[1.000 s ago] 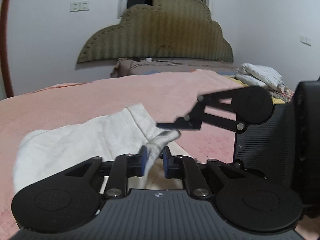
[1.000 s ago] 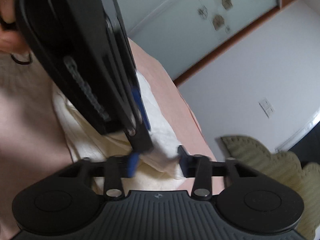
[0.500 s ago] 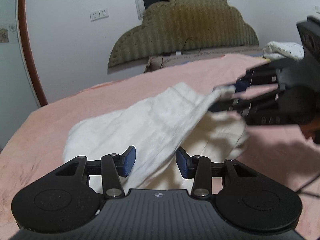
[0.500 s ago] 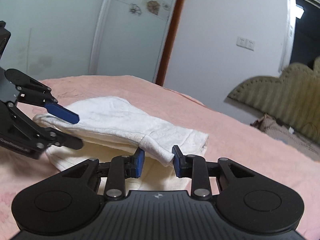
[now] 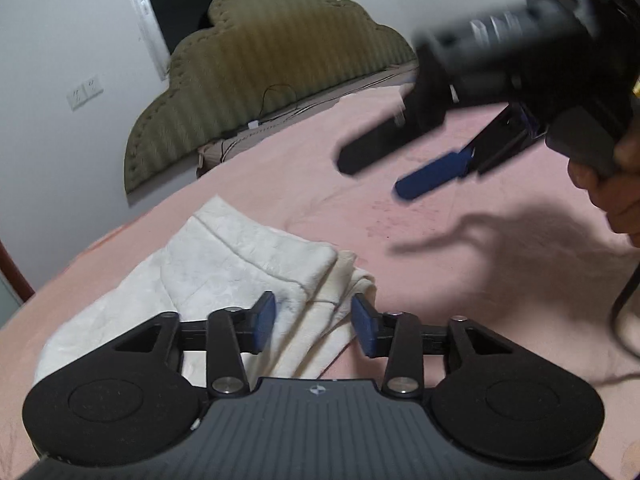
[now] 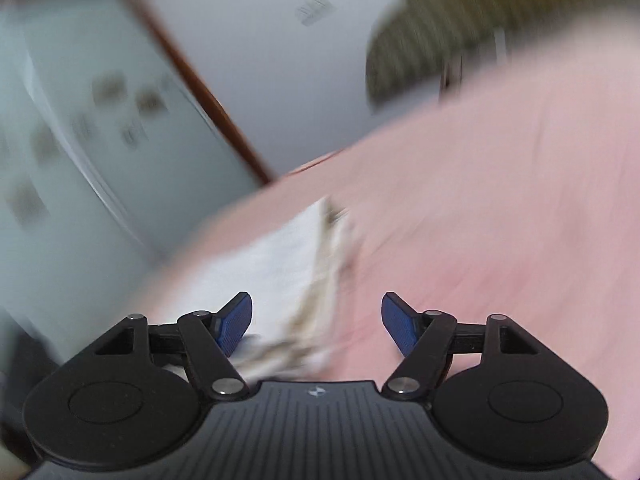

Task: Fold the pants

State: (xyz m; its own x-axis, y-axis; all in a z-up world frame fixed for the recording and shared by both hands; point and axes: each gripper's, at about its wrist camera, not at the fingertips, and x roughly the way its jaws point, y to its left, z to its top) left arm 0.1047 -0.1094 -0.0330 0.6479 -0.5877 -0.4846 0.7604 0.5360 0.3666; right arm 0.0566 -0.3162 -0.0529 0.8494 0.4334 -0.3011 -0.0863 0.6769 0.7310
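Note:
The white pants (image 5: 224, 268) lie folded in a stack on the pink bed (image 5: 440, 240). My left gripper (image 5: 314, 326) is open and empty, just above the near edge of the stack. My right gripper (image 5: 384, 176) is open and lifted in the air to the upper right, held by a hand. In the blurred right wrist view the pants (image 6: 280, 268) lie below and ahead of the open right gripper (image 6: 316, 326), apart from it.
An olive scalloped headboard (image 5: 260, 72) stands at the back against a white wall. A wardrobe with flower decals (image 6: 80, 128) and a brown door frame (image 6: 200, 92) are at the bed's side. A black cable (image 5: 624, 304) hangs at the right.
My right gripper let go of the top fold, opened and lifted up and away. The fold now lies flat on the stack. My left gripper stays open.

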